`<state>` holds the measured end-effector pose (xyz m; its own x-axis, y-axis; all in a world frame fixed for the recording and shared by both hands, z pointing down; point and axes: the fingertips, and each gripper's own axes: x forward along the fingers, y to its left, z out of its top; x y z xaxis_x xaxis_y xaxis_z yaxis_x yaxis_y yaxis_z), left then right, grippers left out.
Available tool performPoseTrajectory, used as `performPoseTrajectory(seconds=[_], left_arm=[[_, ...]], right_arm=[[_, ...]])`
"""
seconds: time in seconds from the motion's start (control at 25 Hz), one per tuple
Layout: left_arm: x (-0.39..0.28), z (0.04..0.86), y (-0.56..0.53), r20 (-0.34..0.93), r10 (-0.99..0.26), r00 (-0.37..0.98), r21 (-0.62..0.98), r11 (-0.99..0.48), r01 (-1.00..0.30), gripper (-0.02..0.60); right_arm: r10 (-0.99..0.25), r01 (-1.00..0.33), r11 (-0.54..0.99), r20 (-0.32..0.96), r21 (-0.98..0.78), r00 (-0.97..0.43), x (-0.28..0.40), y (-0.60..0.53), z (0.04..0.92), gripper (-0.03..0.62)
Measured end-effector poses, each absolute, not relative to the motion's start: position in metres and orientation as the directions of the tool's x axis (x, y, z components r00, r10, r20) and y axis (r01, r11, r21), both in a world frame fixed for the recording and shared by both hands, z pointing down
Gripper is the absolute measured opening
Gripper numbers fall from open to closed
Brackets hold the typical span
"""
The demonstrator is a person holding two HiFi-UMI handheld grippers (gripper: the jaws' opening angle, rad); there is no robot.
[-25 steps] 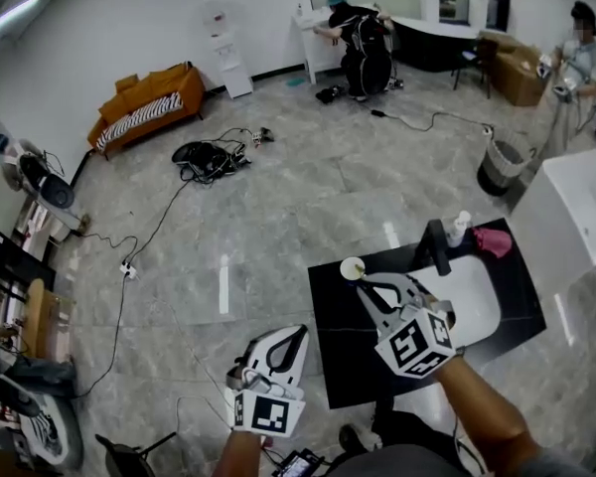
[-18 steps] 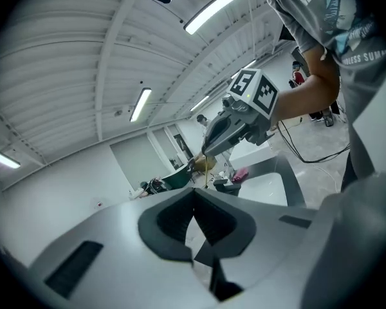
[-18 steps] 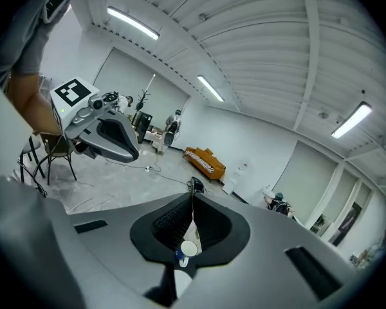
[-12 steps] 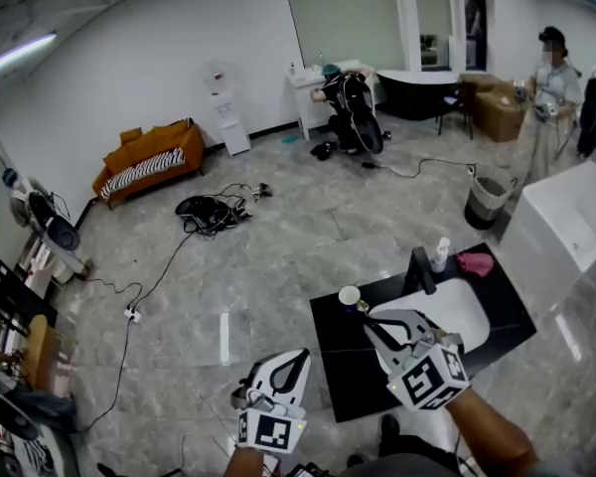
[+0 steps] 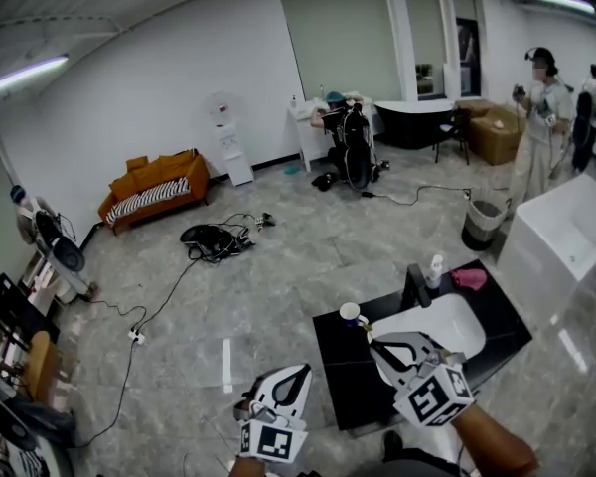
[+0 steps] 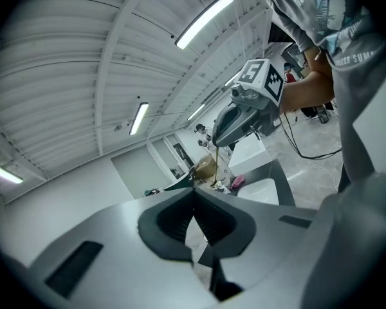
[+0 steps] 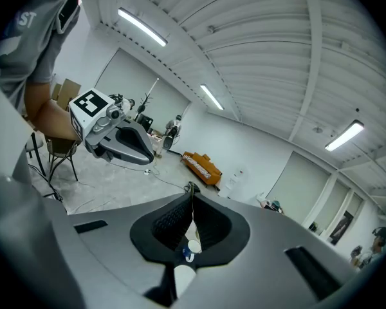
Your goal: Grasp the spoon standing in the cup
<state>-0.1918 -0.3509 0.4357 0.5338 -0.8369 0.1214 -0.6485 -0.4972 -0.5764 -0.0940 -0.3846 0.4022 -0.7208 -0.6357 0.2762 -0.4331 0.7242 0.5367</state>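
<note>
A white cup (image 5: 350, 313) with a blue handle stands on the far left corner of the black counter (image 5: 338, 371). My right gripper (image 5: 371, 338) hangs just beside and this side of the cup, its jaws shut on the thin gold spoon (image 6: 219, 156). The left gripper view shows the spoon hanging down from the right gripper (image 6: 213, 144). In the right gripper view, a pale strip of spoon (image 7: 192, 221) runs between the shut jaws, with the cup (image 7: 193, 245) below. My left gripper (image 5: 305, 370) is shut and holds nothing, left of the counter over the floor.
A white sink (image 5: 432, 328) is set into the counter, with a black faucet (image 5: 414, 286), a small bottle (image 5: 435, 269) and a pink cloth (image 5: 469, 278) at its far edge. Cables (image 5: 211, 237) lie on the floor. People stand far back by a bin (image 5: 481, 225).
The head view has tilted up, so counter and both grippers sit lower in the frame. My right gripper's tips have drawn slightly back from the cup. The left gripper keeps its place.
</note>
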Motion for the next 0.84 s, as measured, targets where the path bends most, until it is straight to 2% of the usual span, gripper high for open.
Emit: performPoseTrajectory(seconds=[0.84], left_arm=[[-0.174, 0.437, -0.325, 0.121, -0.830, 0.544, -0.597, -0.499, -0.629, 0.002]], right_arm=[[-0.647, -0.448, 0.717, 0.270, 0.534, -0.713, -0.070, -0.357, 0.410, 0.034]])
